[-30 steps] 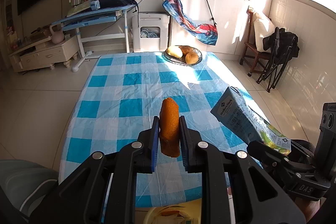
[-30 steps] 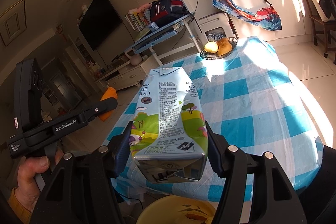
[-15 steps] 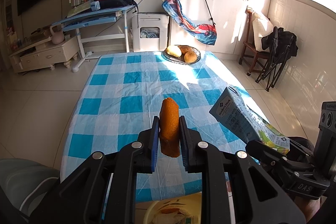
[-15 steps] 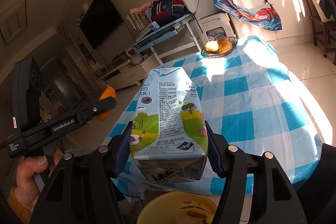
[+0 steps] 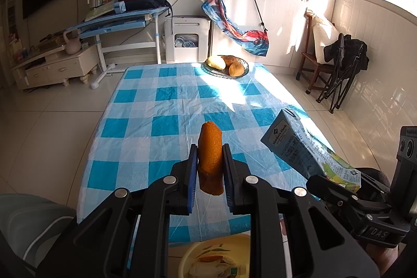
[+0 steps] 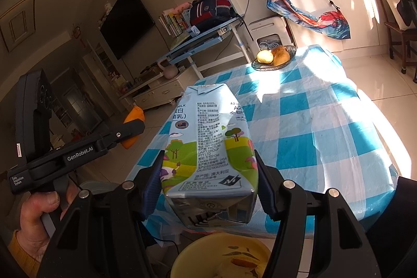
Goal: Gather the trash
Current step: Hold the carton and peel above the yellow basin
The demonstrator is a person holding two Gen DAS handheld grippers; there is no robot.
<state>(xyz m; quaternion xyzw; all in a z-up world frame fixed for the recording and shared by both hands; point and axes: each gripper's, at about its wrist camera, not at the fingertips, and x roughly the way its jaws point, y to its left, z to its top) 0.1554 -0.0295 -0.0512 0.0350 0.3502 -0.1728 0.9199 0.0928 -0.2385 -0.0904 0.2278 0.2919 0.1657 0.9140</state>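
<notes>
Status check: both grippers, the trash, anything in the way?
Left gripper shut on orange peel. Right gripper shut on milk carton. Yellow bin below both, nothing between.

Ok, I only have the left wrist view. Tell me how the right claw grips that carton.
Observer: The right claw pinches the milk carton near its bottom end, one pad on each side, with the base facing the camera.
Operator: Say what is under it.
Observer: The yellow bin sits just below the carton's base, off the table's near edge.
Operator: Report my left hand.
Observer: The left hand wraps the black handle, with a yellow sleeve at the wrist.
</notes>
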